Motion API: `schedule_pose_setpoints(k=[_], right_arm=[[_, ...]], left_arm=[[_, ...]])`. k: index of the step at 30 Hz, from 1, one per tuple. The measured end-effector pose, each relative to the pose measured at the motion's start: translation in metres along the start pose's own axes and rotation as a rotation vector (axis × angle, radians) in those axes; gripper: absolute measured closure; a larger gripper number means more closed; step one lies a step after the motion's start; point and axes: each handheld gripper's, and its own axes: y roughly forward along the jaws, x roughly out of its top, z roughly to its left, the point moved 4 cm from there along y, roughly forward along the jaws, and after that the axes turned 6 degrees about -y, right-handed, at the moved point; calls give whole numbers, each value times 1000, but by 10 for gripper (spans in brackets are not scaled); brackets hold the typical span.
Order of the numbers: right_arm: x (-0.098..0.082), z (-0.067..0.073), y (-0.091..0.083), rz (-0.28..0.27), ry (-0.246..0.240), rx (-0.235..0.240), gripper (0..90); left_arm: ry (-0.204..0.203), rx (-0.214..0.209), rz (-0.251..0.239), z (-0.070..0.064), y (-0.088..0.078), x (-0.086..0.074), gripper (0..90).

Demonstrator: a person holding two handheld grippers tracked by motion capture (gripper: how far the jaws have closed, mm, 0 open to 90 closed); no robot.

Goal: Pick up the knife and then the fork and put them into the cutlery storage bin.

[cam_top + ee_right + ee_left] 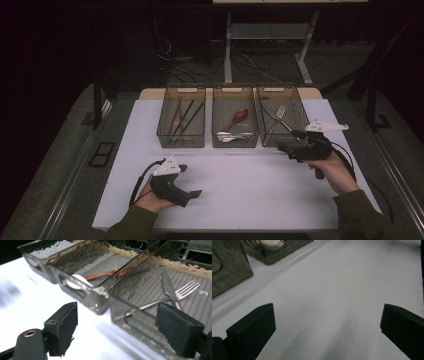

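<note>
Three smoky clear bins stand in a row at the back of the white table (240,185). The left bin (181,141) holds dark chopsticks (182,117). A red spoon (236,119) and a white spoon (232,135) lie in the middle bin (235,144). In the right bin (300,107) are a fork (186,290) and a knife (168,286). My right gripper (290,141) hovers open at that bin's front right corner, nothing between its jaws (117,327). Low over bare table at the front left, my left gripper (191,181) is open and empty (327,322).
The table's front edge runs just behind both forearms. A desk frame and cables (260,65) stand on the dark floor beyond the bins. In the left gripper view two bins' corners (229,267) sit at the upper left, apart from the jaws.
</note>
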Motion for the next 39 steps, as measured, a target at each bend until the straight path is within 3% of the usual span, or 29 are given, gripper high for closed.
schedule_pose_setpoints(k=[8,19,27,39], right_arm=[[-25,21,-5,12,-23,45,161],[-49,36,-18,-12,0,60,161],[-63,48,-24,19,-39,82,161],[-78,56,-29,55,-55,93,161]], left_arm=[[5,-1,-3,-1,-1,0,0],[4,2,-11,-1,-2,1,0],[3,1,-12,-1,-2,1,0],[9,1,-8,-1,-3,1,0]])
